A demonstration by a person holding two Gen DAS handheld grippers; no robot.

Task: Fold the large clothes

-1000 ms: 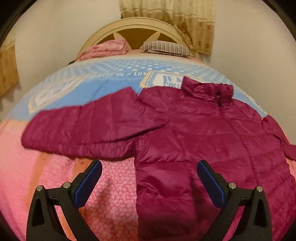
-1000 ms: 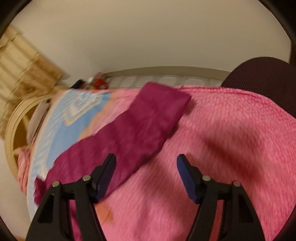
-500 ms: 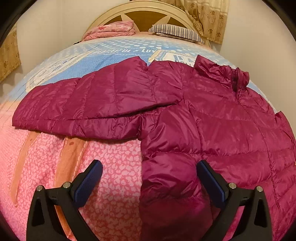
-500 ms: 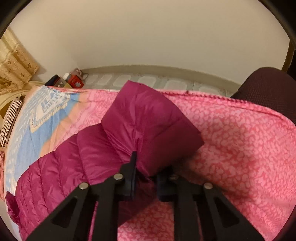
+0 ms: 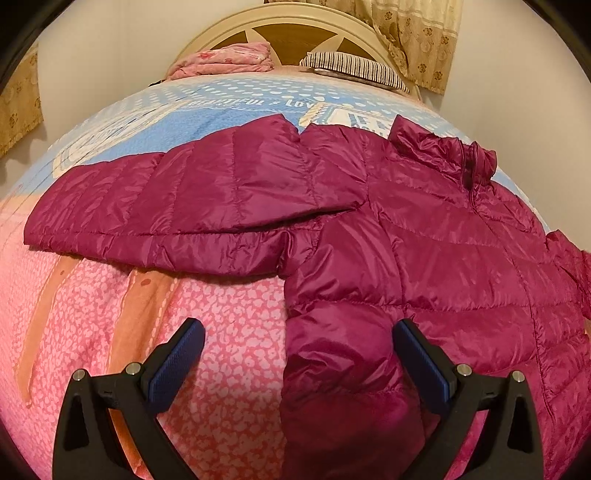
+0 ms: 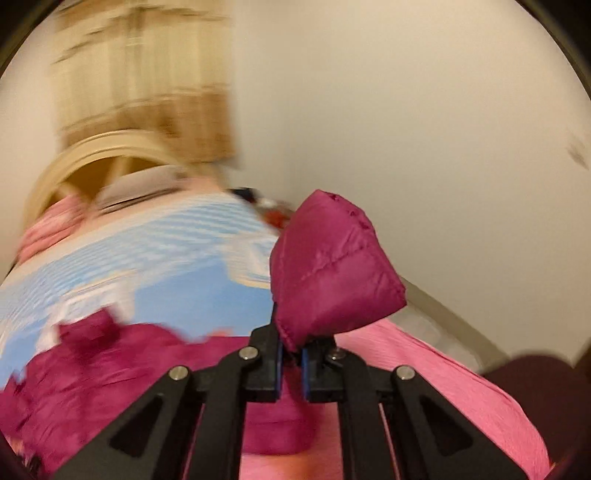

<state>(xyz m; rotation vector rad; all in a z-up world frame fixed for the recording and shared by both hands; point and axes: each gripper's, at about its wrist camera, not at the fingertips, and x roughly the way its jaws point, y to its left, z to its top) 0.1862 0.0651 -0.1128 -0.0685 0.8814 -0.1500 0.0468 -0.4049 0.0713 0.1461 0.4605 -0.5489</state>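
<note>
A magenta puffer jacket (image 5: 424, 240) lies face up on the bed, its left sleeve (image 5: 177, 206) stretched out to the left, collar (image 5: 450, 151) toward the headboard. My left gripper (image 5: 295, 354) is open, its jaws straddling the jacket's lower left hem edge, just above it. My right gripper (image 6: 291, 363) is shut on the cuff end of the jacket's other sleeve (image 6: 328, 269) and holds it lifted above the bed; the view is motion-blurred. The jacket body (image 6: 110, 369) shows at lower left there.
The bed has a pink patterned cover (image 5: 92, 332) near me and a blue printed sheet (image 5: 207, 118) farther off. A folded pink blanket (image 5: 221, 61) and a striped pillow (image 5: 354, 70) lie by the cream headboard (image 5: 295, 26). A dark chair (image 6: 546, 373) stands at right.
My right gripper closed on the sleeve cuff, then lifted it and swung toward the jacket body. My left gripper moved closer to the jacket's hem and stayed open.
</note>
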